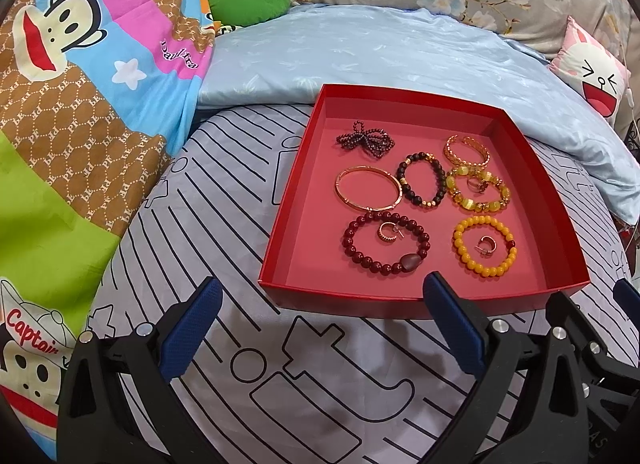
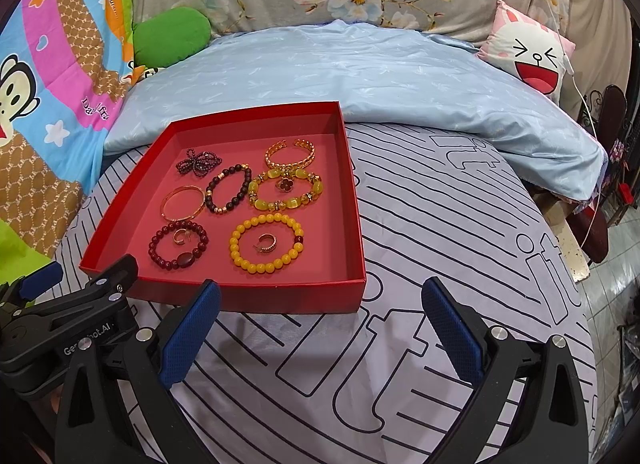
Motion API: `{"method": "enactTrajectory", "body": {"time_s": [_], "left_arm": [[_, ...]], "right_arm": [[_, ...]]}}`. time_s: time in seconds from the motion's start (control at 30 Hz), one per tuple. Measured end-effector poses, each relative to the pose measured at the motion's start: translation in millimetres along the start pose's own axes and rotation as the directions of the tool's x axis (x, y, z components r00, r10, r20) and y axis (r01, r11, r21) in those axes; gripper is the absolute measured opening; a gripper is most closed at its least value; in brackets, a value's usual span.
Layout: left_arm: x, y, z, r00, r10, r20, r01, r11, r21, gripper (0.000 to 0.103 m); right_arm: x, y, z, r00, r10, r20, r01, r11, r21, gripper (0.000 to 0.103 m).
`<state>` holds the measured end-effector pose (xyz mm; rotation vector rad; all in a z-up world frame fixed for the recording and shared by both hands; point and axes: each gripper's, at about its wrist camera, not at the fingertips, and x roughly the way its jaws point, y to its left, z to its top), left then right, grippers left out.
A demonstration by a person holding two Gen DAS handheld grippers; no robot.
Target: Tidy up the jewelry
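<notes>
Nearest to me, both grippers hung low over the striped sheet [image 2: 420, 224], short of the box. Left gripper [image 1: 322, 324] had jaws wide apart, nothing between them; right gripper [image 2: 320, 328] same, jaws spread and empty. The two sat side by side, left one visible at the left edge of the right wrist view. Just beyond them sat the red box [image 1: 400, 300], open top, on the sheet. All the jewelry I could see was already inside it: near row had the dark red bead bracelet [image 1: 386, 242] with a small gold earring [image 1: 387, 233] lying inside its loop, and to its right the orange bead bracelet [image 1: 484, 246] ringing another earring [image 1: 486, 243]. Middle row: plain gold bangle [image 1: 369, 188], black bead bracelet [image 1: 421, 181], yellow stone bracelet [image 1: 478, 192] with a small red flower charm in its middle. Far row: a bunched dark bead strand [image 1: 366, 140] on the left, gold cuff [image 1: 467, 152] on the right. Pieces lay apart or barely touching, in rough rows. My read: sorting looked essentially finished, no loose pieces on the sheet. At most the bunched strand might want straightening. Farther back only the blue quilt [image 2: 360, 72] and pillows.
</notes>
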<state>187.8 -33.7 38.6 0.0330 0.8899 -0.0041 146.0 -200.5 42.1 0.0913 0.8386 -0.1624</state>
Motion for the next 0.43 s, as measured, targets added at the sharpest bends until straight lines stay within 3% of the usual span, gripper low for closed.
{"method": "enactTrajectory", "body": {"time_s": [0.43], "left_arm": [[-1.0,0.2,0.7,1.000,0.001,0.001,-0.001,1.000,-0.010,0.096]], "right_arm": [[-0.4,-2.6,0.5,1.000,-0.001,0.000,0.001,1.000,0.002,0.097]]}}
